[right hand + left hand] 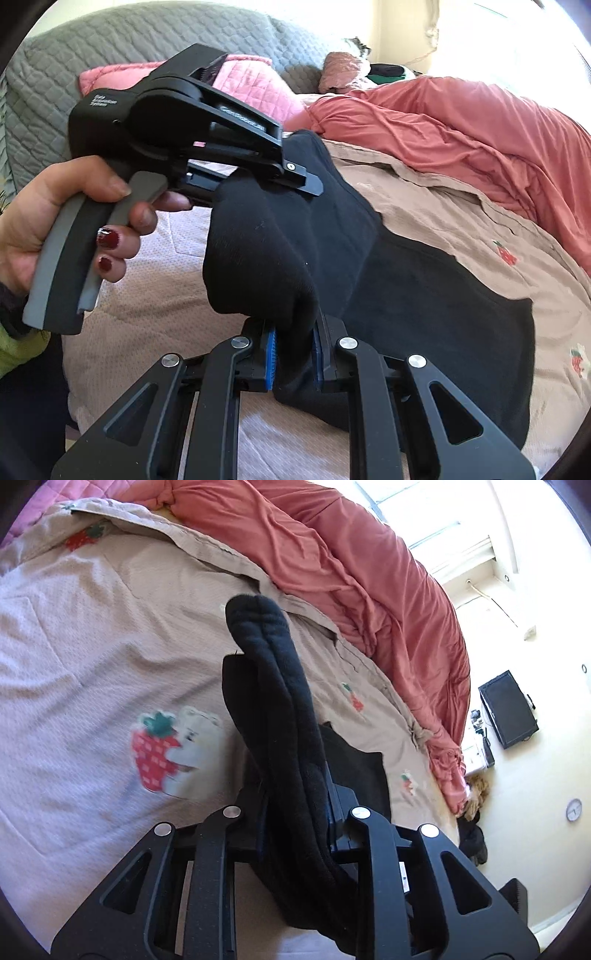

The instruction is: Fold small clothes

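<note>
Both sets of jaws are clamped on the same black garment (332,236): the right gripper (293,354) pinches a bunched fold between its blue pads (270,360), and the left gripper (258,173), held in the person's left hand (70,225), bites the cloth higher up. The garment is lifted off the bed between them, its loose part trailing down onto the beige strawberry-print blanket (110,657) toward the bed's near edge. A crumpled coral duvet (369,572) lies along the far side.
</note>
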A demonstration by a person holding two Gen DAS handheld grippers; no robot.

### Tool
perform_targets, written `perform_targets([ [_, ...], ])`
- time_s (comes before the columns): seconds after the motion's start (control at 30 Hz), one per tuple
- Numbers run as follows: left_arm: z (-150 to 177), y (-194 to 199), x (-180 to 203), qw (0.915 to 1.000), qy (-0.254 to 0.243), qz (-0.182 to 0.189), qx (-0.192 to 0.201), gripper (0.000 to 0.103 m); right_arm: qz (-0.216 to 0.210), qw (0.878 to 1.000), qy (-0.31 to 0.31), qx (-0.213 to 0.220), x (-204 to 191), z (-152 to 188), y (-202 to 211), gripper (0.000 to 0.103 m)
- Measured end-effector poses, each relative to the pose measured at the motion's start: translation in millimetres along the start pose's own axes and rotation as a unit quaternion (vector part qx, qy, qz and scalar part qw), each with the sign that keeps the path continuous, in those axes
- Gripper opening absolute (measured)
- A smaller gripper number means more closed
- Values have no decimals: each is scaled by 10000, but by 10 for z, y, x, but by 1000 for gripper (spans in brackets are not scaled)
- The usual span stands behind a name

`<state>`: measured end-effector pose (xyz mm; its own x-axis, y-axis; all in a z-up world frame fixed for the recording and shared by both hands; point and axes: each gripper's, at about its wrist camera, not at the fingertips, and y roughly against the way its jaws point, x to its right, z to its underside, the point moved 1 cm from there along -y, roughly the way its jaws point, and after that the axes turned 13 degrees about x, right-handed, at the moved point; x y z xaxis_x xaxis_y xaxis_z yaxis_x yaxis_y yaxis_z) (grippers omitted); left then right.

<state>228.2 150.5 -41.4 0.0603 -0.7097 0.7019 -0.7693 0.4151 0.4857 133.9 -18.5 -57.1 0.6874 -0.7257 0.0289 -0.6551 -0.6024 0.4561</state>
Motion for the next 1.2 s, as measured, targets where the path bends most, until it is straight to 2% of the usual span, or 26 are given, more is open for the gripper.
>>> perform_targets([
  [0.1, 56, -80, 192, 10000, -58, -61, -23, 15, 66, 9998, -171, 50, 155, 41, 106, 14],
  [0.37, 208, -473, 917, 9994, -263, 57, -229, 15, 378, 9964, -694, 316, 664, 142, 519, 14],
  [0.53, 352, -911, 1333, 9971, -467, -14, -608, 15, 702, 9903, -1122, 420, 1063, 275, 761, 14],
  [0.7, 585, -1370, 1639, 9910, -803, -264, -1036, 15, 906, 9791, -1793, 322, 1407, 494, 872, 14],
  [0.83, 763, -1659, 1766, 9859, -939, -407, -1320, 15, 1018, 9748, -1969, 237, 1545, 617, 938, 14],
  [0.9, 846, -1770, 1818, 9833, -1019, -474, -1434, 15, 1022, 9687, -2256, 169, 1620, 687, 959, 14],
  [1.0, 934, -1899, 1796, 9802, -1014, -549, -1611, 19, 999, 9604, -2600, 47, 1711, 818, 933, 14],
  [1.07, 978, -1956, 1746, 9800, -914, -554, -1679, 32, 980, 9561, -2762, -38, 1743, 896, 903, 14],
  [1.13, 1022, -2003, 1697, 9796, -758, -525, -1785, 38, 942, 9498, -2981, -138, 1762, 976, 874, 14],
  [1.2, 1026, -1972, 1717, 9807, -729, -445, -1758, 39, 935, 9468, -3073, -185, 1756, 1002, 858, 14],
])
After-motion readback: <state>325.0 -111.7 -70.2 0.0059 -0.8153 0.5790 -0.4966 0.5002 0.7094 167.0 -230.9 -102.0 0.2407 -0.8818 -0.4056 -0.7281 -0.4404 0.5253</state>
